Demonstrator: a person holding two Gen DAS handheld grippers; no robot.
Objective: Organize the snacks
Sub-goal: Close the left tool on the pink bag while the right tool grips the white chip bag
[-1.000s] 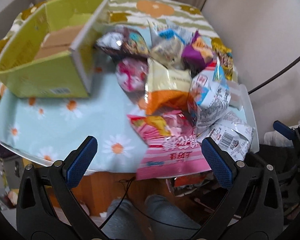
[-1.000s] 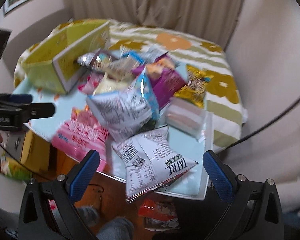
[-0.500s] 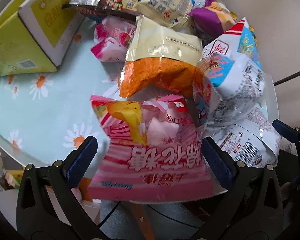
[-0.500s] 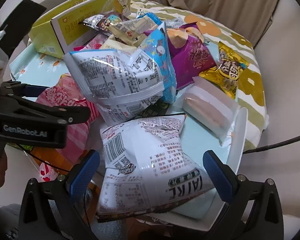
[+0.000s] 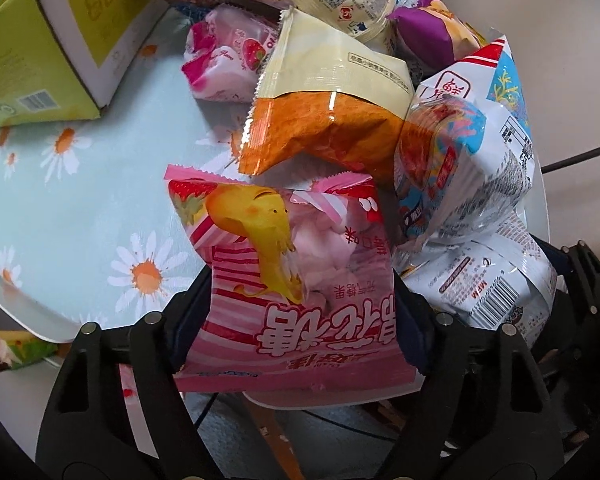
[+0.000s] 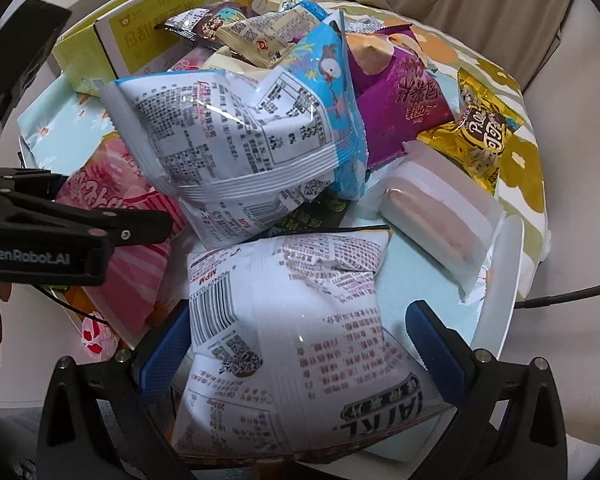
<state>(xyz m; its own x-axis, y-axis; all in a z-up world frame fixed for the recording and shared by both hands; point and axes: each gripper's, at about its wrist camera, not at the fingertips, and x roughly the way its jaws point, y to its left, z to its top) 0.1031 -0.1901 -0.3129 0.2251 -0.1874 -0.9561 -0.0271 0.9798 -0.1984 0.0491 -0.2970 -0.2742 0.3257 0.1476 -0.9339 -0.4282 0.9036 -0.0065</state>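
Observation:
A pile of snack bags lies on a table with a daisy cloth (image 5: 72, 200). My left gripper (image 5: 300, 320) is shut on the pink marshmallow bag (image 5: 288, 280) at the table's near edge; the bag (image 6: 116, 224) and the left gripper's arm also show in the right wrist view. My right gripper (image 6: 300, 348) stands around the white printed bag (image 6: 300, 340), its jaws part closed with the left pad touching the bag and the right pad close to it. That white bag also shows in the left wrist view (image 5: 488, 280).
A yellow-green cardboard box (image 5: 40, 52) lies at the far left, also in the right wrist view (image 6: 148, 28). An orange-and-cream bag (image 5: 328, 120), a blue-white bag (image 6: 252, 136), a purple bag (image 6: 400, 96), a gold bag (image 6: 484, 128) and a wrapped cake (image 6: 436, 216) crowd the table.
Both grippers moved forward to the table's near edge. The left jaws closed on the pink marshmallow bag. The right jaws narrowed around the white printed bag.

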